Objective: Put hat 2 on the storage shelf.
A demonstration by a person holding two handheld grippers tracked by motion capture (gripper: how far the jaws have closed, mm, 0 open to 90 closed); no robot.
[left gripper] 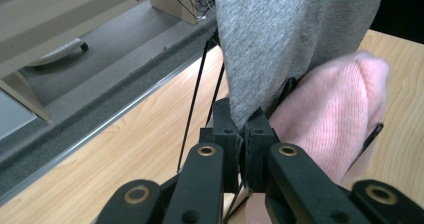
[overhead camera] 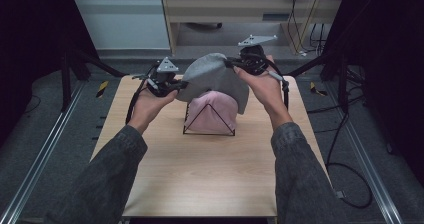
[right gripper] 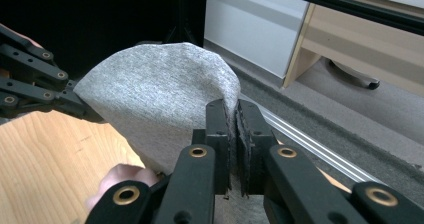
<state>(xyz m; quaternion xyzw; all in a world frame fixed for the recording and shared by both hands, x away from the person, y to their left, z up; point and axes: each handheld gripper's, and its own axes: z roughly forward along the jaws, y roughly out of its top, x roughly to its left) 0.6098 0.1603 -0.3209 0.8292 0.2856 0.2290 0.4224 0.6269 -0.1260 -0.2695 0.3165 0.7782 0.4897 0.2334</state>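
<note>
No writing shows. Near the frame's middle, the left hand-held gripper (overhead camera: pixel 176 85) and right hand-held gripper (overhead camera: pixel 235 63) each pinch the grey hat (overhead camera: pixel 215 76) above the pink hat (overhead camera: pixel 212 113).

Both grippers are up over the far half of the wooden table (overhead camera: pixel 200 174), the left gripper (overhead camera: pixel 181 85) pinching one edge of the grey hat (overhead camera: pixel 215 76) and the right gripper (overhead camera: pixel 231 62) clamped on the other. The hat hangs stretched between them, draping over the pink hat (overhead camera: pixel 212 115) that sits on the black wire stand (overhead camera: pixel 209 120).
</note>
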